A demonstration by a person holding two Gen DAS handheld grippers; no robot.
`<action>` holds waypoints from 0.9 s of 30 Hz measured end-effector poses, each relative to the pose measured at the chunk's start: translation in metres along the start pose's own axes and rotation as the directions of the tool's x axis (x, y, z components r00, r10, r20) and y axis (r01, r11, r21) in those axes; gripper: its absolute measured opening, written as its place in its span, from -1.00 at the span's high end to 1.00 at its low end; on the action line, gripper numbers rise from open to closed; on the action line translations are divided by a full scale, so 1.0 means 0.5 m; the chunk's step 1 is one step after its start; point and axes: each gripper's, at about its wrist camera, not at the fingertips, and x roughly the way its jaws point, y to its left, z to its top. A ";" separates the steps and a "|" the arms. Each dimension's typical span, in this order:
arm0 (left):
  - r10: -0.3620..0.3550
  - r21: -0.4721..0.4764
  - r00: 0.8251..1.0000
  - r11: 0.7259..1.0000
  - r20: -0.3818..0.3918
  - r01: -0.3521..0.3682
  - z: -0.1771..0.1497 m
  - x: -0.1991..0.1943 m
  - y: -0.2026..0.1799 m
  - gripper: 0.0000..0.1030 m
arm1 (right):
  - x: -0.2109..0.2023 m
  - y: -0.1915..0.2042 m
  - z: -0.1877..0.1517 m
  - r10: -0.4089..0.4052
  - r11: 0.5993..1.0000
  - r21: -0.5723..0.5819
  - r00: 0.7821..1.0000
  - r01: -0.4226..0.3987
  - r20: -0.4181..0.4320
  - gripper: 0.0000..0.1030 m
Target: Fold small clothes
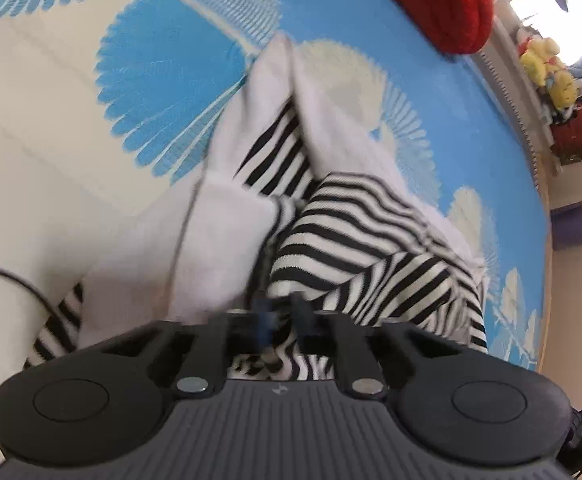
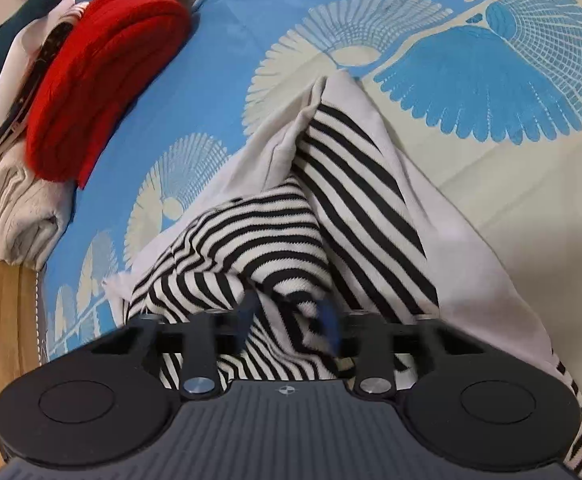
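garment: soft, light black-and-white striped knit top with white lining [image 1: 343, 248], floppy
left gripper [image 1: 281, 316]: jaws clamped on striped edge
right gripper [image 2: 287, 320]: jaws pinching striped fold
grasp: judged best at hem corners

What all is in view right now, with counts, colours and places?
Striped garment: one, black-and-white stripes with white panels, bunched mid-bedspread, pinched at the near edge.
Bedspread: one, blue and cream fan pattern, under everything.
Red knit: one, folded, atop the pile at the bed's edge.
Cream knit: one, folded, under the red one.
Plush toys: several, yellow, on a far shelf.
Left gripper: black, shut on striped garment.
Right gripper: black, shut on striped garment.
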 end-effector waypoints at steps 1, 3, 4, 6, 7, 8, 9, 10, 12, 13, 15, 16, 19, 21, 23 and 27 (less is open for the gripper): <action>-0.002 0.020 0.999 1.000 0.042 0.002 0.000 -0.009 -0.011 0.98 | -0.004 -0.001 -0.001 0.015 1.000 0.002 1.000 -0.015 0.013 0.99; -0.038 0.096 0.986 0.995 0.165 0.022 0.004 -0.051 -0.035 0.98 | -0.027 -0.005 0.001 0.039 0.999 0.034 0.995 -0.042 0.089 0.99; -0.060 0.125 0.977 0.992 0.207 0.035 0.005 -0.069 -0.043 0.98 | -0.042 -0.006 0.003 0.069 0.996 0.044 0.990 -0.075 0.125 0.99; -0.077 0.147 0.964 0.988 0.253 0.040 0.010 -0.093 -0.047 0.98 | -0.071 -0.007 0.006 0.114 0.991 0.045 0.977 -0.124 0.181 0.99; -0.065 0.134 0.967 0.990 0.246 0.032 0.014 -0.093 -0.040 0.98 | -0.079 -0.007 0.006 0.113 0.992 0.037 0.975 -0.122 0.190 0.99; -0.025 0.113 0.978 0.994 0.208 0.002 0.019 -0.081 -0.029 0.97 | -0.076 -0.012 0.005 0.090 0.995 0.036 0.982 -0.097 0.169 0.99; 0.023 0.093 0.988 0.995 0.152 -0.038 0.021 -0.063 -0.016 0.96 | -0.062 -0.019 0.005 0.045 0.998 0.046 0.992 -0.050 0.118 0.99; 0.070 0.069 0.994 0.995 0.080 -0.076 0.021 -0.039 0.001 0.92 | -0.042 -0.031 0.002 -0.010 0.998 0.061 0.998 0.007 0.054 0.99; 0.120 -0.005 0.992 0.993 -0.038 -0.121 0.015 -0.001 0.035 0.62 | 0.000 -0.066 -0.013 -0.111 0.986 0.118 0.992 0.118 -0.064 0.94; 0.124 -0.029 0.991 0.992 -0.050 -0.126 0.015 0.002 0.043 0.47 | 0.011 -0.078 -0.019 -0.136 0.978 0.144 0.987 0.148 -0.089 0.80; 0.126 -0.005 0.992 0.992 0.003 -0.126 0.022 -0.018 0.030 0.47 | 0.006 -0.072 -0.021 -0.151 0.978 0.133 0.987 0.158 -0.063 0.65; 0.123 0.035 0.991 0.992 0.047 -0.125 0.027 -0.034 0.013 0.45 | -0.008 -0.059 -0.017 -0.148 0.983 0.106 0.989 0.149 -0.020 0.62; 0.034 0.132 0.983 0.990 0.180 -0.059 0.021 -0.078 -0.028 0.45 | -0.056 -0.011 -0.008 -0.148 0.989 -0.004 0.977 0.150 0.153 0.44; -0.037 0.178 0.985 0.984 0.170 0.006 0.013 -0.079 -0.045 0.45 | -0.079 0.011 -0.011 -0.094 0.992 -0.061 0.967 0.111 0.238 0.39; -0.041 0.193 0.990 0.981 0.134 0.015 0.004 -0.060 -0.054 0.45 | -0.077 0.022 -0.012 0.013 0.996 -0.093 0.977 0.007 0.214 0.39; 0.132 0.181 0.991 0.975 0.003 -0.130 -0.012 0.016 -0.029 0.50 | 0.004 0.017 -0.023 0.088 0.994 -0.058 0.996 -0.089 -0.029 0.37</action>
